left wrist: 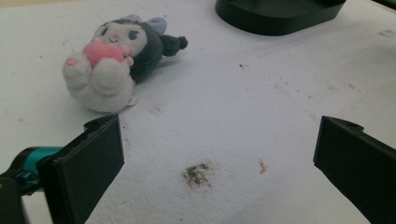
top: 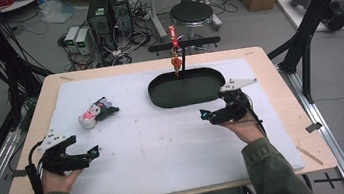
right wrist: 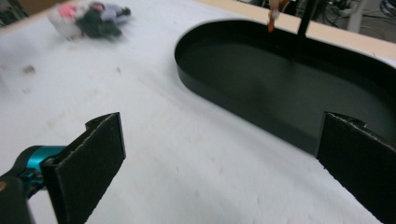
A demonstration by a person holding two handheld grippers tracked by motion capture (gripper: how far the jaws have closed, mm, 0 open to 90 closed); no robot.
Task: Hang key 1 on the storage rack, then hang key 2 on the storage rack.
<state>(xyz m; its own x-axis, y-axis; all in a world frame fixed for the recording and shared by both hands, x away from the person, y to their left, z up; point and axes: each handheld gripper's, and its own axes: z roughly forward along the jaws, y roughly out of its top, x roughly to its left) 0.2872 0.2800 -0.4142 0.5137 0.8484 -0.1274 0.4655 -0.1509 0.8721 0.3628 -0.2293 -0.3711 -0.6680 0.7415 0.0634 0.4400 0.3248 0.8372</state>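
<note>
On the desk's white mat (top: 166,148), the plush toy (top: 96,112) is lying on its side, just ahead of the left hand-held gripper (top: 91,152). Looking light, soft, squashy; pinching the white body should be holding best. Both grippers, incl. right hand-held gripper (top: 206,115), are sitting spread, empty. Black tray (top: 160,96) is holding nothing but its hanger post (top: 183,60).

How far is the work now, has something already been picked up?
Nothing looks done yet: the plush toy lies on the white mat, apart from the black tray. In hand: nothing; the left gripper and right gripper are both open. Left, probably: grasping the toy and moving it.
</note>
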